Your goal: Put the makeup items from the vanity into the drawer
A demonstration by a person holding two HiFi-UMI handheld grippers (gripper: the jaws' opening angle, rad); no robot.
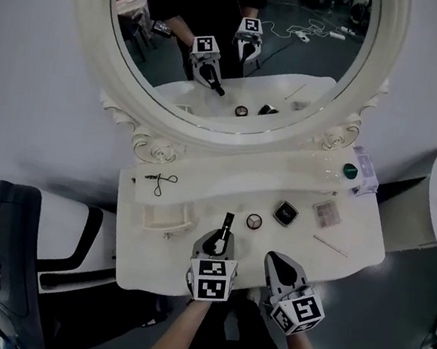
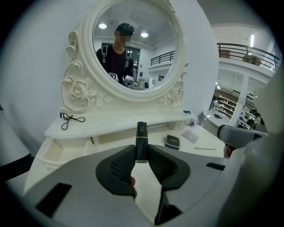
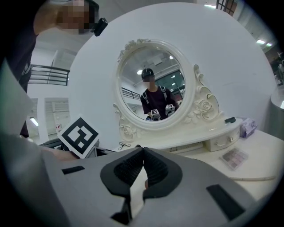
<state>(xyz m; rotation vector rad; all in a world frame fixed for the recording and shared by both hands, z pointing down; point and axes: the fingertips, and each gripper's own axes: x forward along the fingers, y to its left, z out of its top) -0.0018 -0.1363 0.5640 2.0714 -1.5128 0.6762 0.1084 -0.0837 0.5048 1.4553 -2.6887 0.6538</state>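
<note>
While the left gripper holds the tube above the vanity, the step in hand looks like the carry to the drawer.

Left jaws stand part closed, pads pressed on the black tube's lower end, and the rest juts past the tips. Right gripper has its jaws together on nothing, just beside the left at the front edge. To do it well: keep the squeeze steady, swing left over the drawer, clear its front rim, and get the tube below the walls before letting go, so it neither rolls nor tips out. The drawer stands pulled out left of centre, and nothing shows inside it from the head view. Still on the top are a round compact, a black compact, a palette and a stick. A curler lies on the shelf.
</note>
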